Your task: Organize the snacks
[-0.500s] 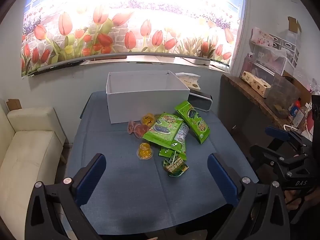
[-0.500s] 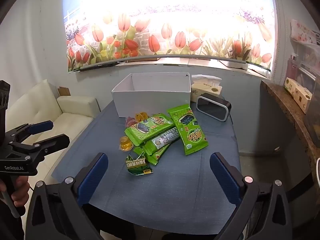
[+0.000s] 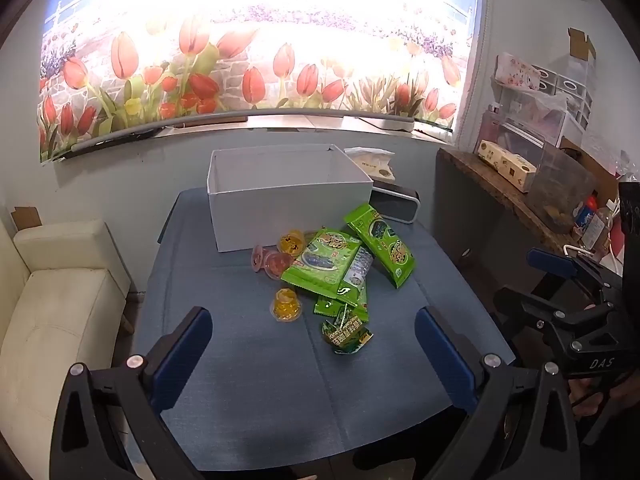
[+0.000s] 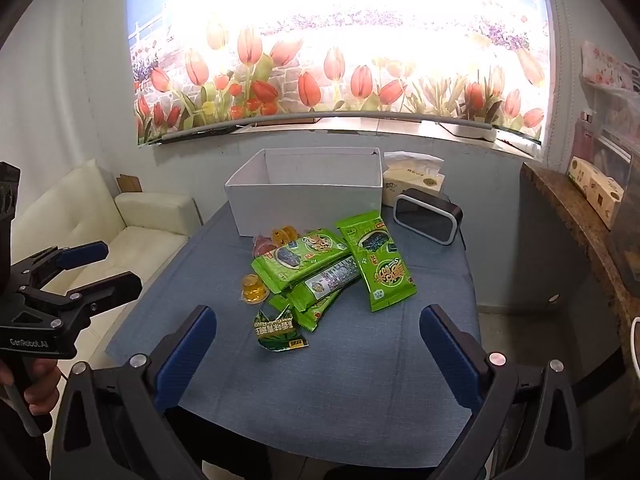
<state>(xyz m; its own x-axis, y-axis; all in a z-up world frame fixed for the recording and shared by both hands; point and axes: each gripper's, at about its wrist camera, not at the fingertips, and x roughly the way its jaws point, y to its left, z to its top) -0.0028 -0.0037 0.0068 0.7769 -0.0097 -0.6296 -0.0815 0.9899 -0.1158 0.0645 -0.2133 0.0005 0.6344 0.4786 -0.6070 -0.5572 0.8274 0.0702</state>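
Both jaws spread wide and empty, the left hand-held gripper (image 3: pixel 314 344) and right hand-held gripper (image 4: pixel 318 344) hover over the near tabletop (image 3: pixel 248 400). At twelve o'clock lies the snack pile (image 3: pixel 340 264); beyond it, the white box (image 3: pixel 288 200). Best start with the loose yellow jelly cup (image 3: pixel 286 304), pinching gently.

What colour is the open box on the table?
White box, best in the right wrist view.

Green snack packets (image 3: pixel 340 268) heaped mid-worktop, jelly cups (image 3: pixel 285 303) beside them; open white box (image 3: pixel 288 196) upright just behind.
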